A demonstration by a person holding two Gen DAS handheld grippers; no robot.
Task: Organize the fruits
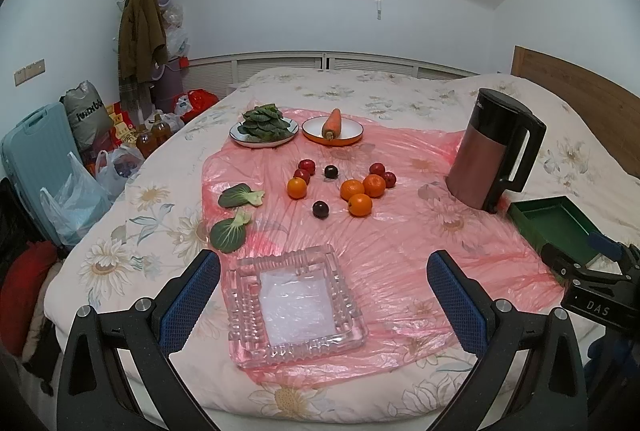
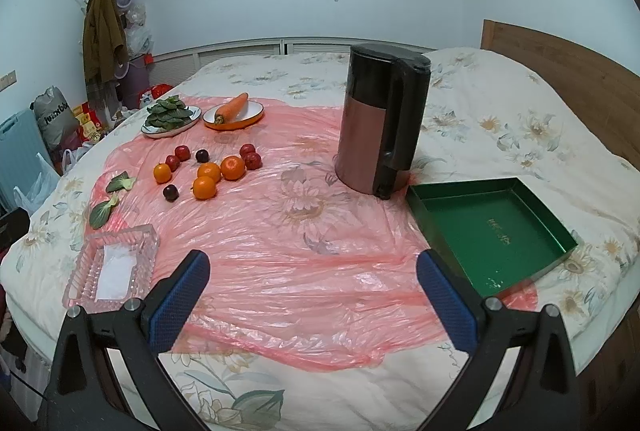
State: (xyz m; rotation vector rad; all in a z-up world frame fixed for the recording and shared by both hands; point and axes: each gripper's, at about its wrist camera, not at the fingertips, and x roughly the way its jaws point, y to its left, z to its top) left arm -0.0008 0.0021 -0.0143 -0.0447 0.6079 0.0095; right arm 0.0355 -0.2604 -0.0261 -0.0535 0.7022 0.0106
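Between L fingers: left gripper spread wide, empty, over glass tray on pink plastic sheet.
R claw: right gripper also wide, empty, above bare sheet; green box just beside its R finger.
Fruit: oranges w/ red and dark plums, loose mid-sheet, beyond tray.
Farther: kettle upright nr box; carrot on plate; greens plate; two loose leaves at sheet's L edge.

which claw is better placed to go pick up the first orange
Probably left: the left claw points straight at the oranges, over the glass tray. The right claw sees them off to its left.
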